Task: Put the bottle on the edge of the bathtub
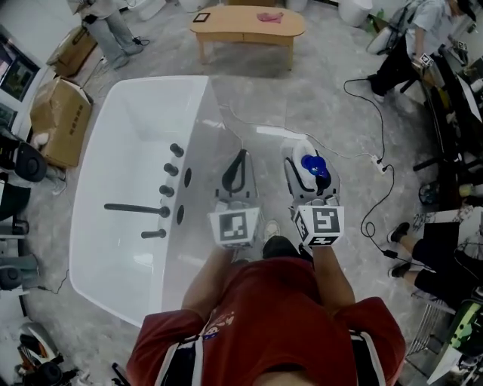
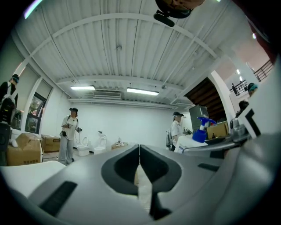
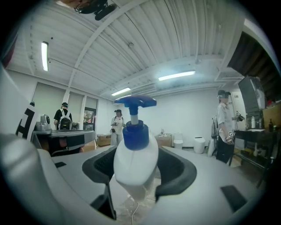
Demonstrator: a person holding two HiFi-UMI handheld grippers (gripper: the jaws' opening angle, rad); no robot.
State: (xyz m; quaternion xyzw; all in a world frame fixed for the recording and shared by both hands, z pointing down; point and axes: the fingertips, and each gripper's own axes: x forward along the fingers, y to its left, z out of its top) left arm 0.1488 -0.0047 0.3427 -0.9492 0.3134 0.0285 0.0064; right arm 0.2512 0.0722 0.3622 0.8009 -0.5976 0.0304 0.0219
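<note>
Red short-sleeved shirt (image 1: 279,317); left gripper (image 1: 238,157) and right gripper (image 1: 308,151), pale grey shells with dark pads; black-and-white marker cube (image 1: 230,227) behind each claw.

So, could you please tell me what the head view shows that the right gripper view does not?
Only the head view: the white bathtub with dark fittings, the light wooden table, and the left gripper, jaws together. Only the right gripper view: the ribbed white ceiling with strip lights. Both: the white plastic bottle with a blue pump top, held in the right gripper.
</note>
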